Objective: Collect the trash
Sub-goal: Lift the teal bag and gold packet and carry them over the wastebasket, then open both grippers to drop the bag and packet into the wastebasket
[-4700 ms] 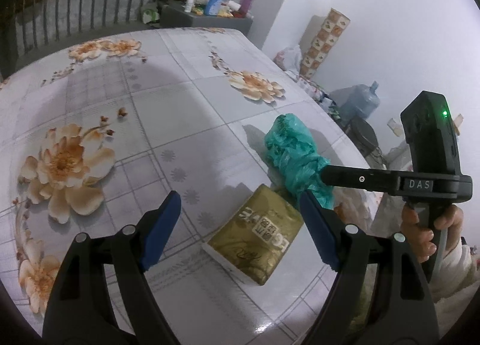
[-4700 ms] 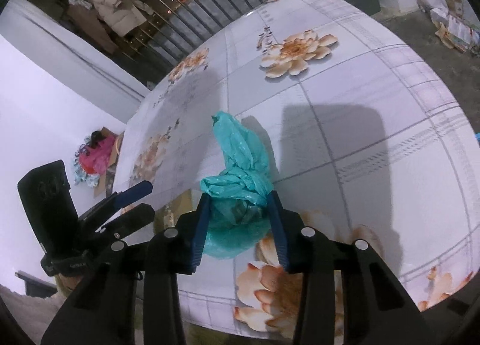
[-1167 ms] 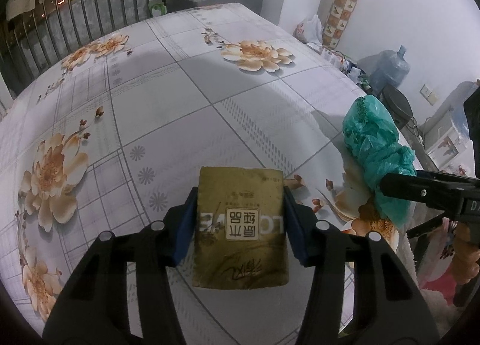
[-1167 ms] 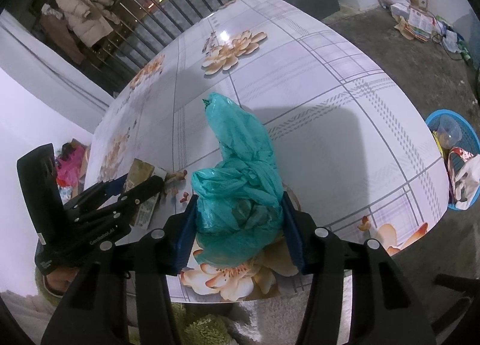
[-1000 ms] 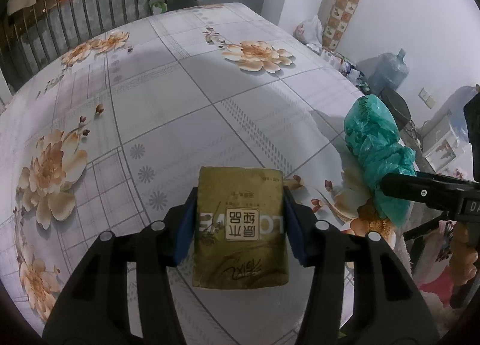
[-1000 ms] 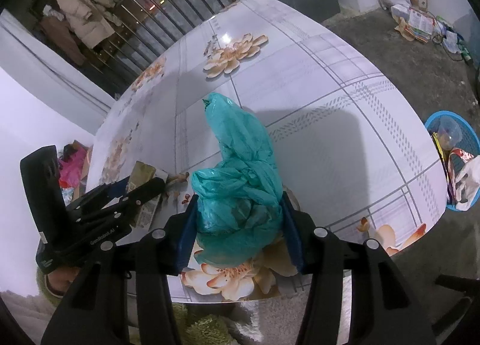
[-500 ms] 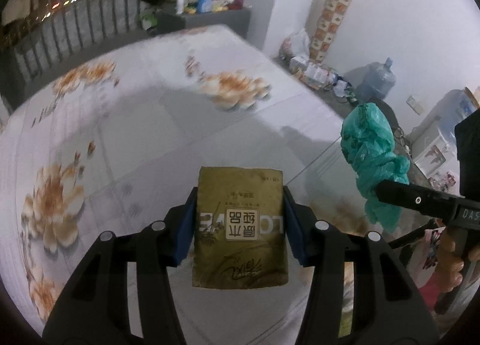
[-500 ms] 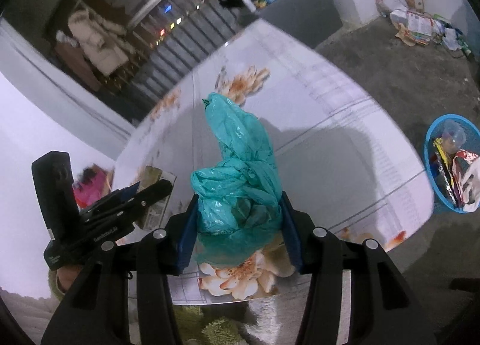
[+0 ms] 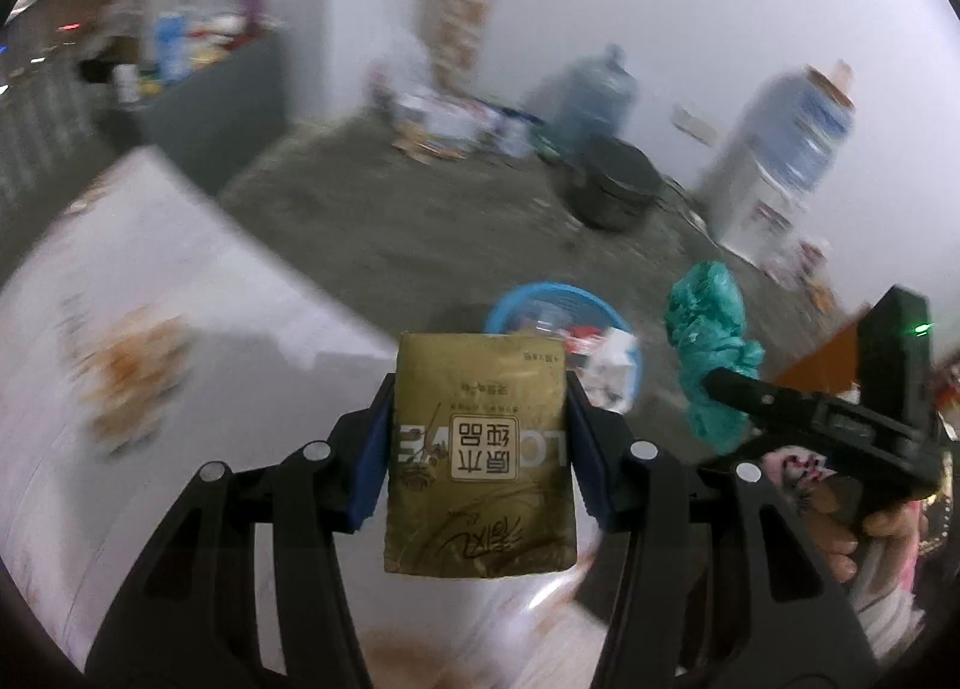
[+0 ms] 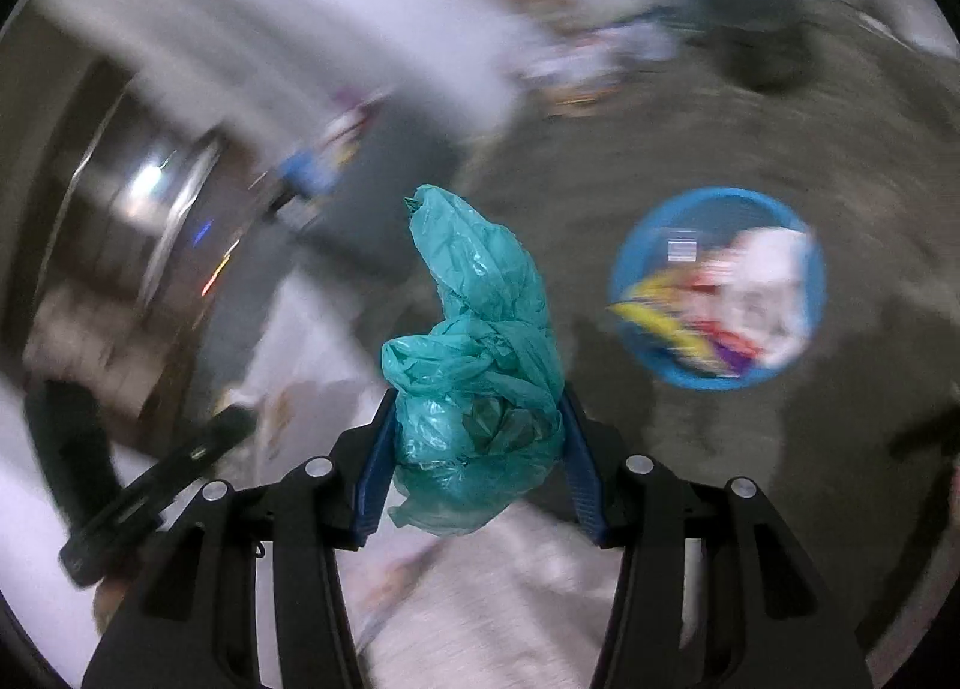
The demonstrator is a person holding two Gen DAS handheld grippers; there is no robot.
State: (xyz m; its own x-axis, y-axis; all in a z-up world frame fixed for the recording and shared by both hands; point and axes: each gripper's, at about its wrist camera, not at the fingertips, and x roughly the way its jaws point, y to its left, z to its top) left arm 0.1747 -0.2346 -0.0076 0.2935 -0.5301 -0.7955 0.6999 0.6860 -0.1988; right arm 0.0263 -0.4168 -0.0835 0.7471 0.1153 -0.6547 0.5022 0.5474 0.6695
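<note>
Left wrist view shows the left gripper clamped on a gold packet, with a blue basket of rubbish on the floor at twelve o'clock, partly hidden behind it. At two o'clock the right gripper pinches a crumpled green bag; from its own camera the basket sits at two o'clock. Both pieces look mid-carry, off the table. Next, I'd say, each needs bringing over the basket, then releasing.
</note>
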